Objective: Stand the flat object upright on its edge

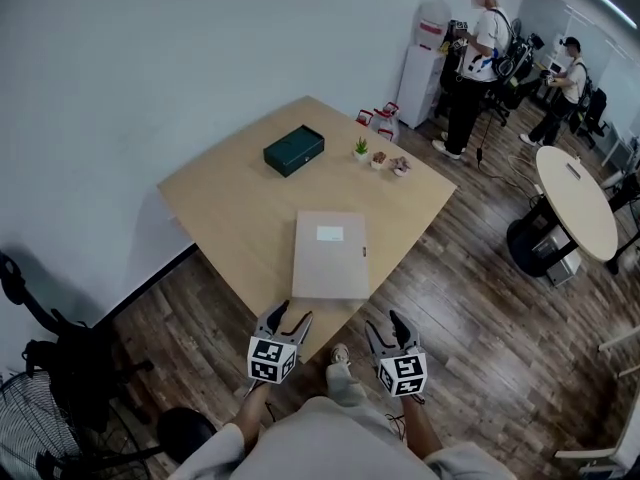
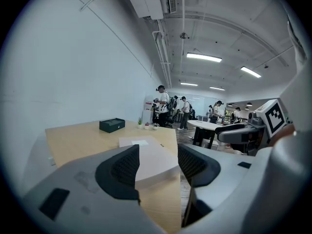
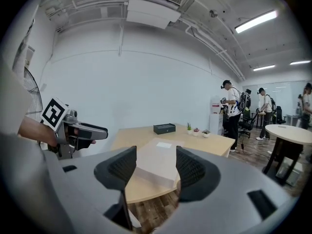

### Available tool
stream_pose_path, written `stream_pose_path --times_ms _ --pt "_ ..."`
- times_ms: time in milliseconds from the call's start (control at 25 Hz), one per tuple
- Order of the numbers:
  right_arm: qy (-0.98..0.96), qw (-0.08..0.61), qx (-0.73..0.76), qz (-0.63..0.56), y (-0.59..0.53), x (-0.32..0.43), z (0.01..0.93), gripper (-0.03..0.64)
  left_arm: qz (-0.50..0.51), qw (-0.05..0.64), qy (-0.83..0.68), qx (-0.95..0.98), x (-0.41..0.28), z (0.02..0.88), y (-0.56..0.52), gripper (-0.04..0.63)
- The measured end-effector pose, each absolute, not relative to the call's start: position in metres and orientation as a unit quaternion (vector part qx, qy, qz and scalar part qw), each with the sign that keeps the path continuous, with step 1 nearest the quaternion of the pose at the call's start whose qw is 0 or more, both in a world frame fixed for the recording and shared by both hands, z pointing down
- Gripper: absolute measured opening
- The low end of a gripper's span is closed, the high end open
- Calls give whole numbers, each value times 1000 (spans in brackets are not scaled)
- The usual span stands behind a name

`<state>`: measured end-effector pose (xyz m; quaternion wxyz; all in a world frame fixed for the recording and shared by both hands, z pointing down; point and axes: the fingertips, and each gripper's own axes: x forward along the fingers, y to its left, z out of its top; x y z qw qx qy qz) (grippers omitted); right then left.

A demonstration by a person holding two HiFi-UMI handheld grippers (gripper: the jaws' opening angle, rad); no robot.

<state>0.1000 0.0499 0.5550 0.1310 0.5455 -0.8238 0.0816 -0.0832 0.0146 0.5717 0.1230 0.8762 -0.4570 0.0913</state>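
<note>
Head view: the flat beige box (image 1: 331,254) lies flat on the wooden table (image 1: 225,203). Its short side faces us and its near right corner is close to the table's edge.

The left claw (image 1: 292,318) and the right claw (image 1: 385,322) hover side by side off the table's near corner. Both are short of the box and touch nothing.

Left gripper view: jaws apart, nothing between the pads, the box visible ahead through the gap. Right gripper view: the same, jaws apart and empty, with the box ahead.

A dark green case (image 1: 294,149) and some small potted plants (image 1: 378,155) sit on the far side, well apart from the box.

Step in hand, as we judge it: the approach. The box is not yet lifted or tipped.

Next move, as we judge it: bring both claws in to the box, get one jaw under a long edge, and pinch that edge. Then rotate the box up while the other claw steadies the opposite face. The box may slide on the smooth table, so we brace it before tipping.
</note>
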Motion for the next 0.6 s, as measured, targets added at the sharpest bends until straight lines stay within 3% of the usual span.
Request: stream_pose_path --times_ms 600 --pt "-837 130 522 95 -65 115 565 239 116 130 -475 863 -65 581 -89 245"
